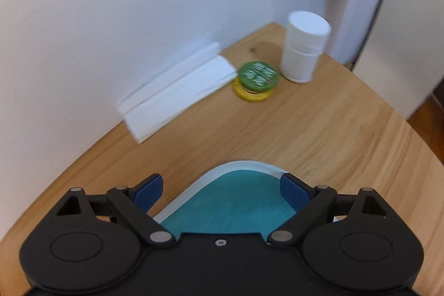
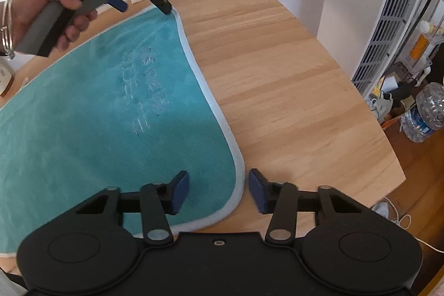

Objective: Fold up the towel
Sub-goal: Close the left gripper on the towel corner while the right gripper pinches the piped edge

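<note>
On pale wood-grain table [image 2: 277, 74], at 9 o'clock: plush teal towel [image 2: 83, 115], flat, rounded pale-piped corners; left gripper [image 1: 222, 192] and right gripper [image 2: 219, 192] spread wide, each straddling one corner

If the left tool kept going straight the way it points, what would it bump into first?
Probably the green-lidded tin stacked on a yellow one, near the wall. The left tool is open over the teal towel's corner, with bare table ahead; depth is uncertain.
</note>
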The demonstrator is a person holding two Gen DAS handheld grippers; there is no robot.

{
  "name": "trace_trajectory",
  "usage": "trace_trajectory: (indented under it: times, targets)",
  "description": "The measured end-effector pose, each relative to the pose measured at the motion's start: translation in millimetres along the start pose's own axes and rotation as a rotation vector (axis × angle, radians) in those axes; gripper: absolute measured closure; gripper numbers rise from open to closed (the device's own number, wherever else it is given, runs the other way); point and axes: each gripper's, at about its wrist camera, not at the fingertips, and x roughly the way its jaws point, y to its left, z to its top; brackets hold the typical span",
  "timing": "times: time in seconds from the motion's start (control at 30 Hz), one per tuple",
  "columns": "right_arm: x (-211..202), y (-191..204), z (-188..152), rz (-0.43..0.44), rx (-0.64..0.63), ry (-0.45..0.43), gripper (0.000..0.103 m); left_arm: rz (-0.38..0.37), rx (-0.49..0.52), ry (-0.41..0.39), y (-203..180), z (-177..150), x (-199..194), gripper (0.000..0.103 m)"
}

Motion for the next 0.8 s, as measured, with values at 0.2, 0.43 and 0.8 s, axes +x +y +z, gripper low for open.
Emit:
trace_trajectory:
  times: [0.2, 0.43, 0.8]
  targets:
    - [0.9, 4.1, 5.0, -0.032, -0.009, 0.031, 0.078, -0.059, 0.062, -0.029, -3.2, 1.7, 1.9, 0.027]
    - [2.7, -2.6, 8.0, 0.026, 0.001, 0.044, 0.095, -0.14, 0.075, -0.037, -7.2, 0.5, -4.4, 0.067]
    - [-5.5, -4.5, 10.3, 0.023, 0.058, 0.055, 0.096, -0.146, 0.086, -0.035, -18.5, -5.8, -12.4, 0.096]
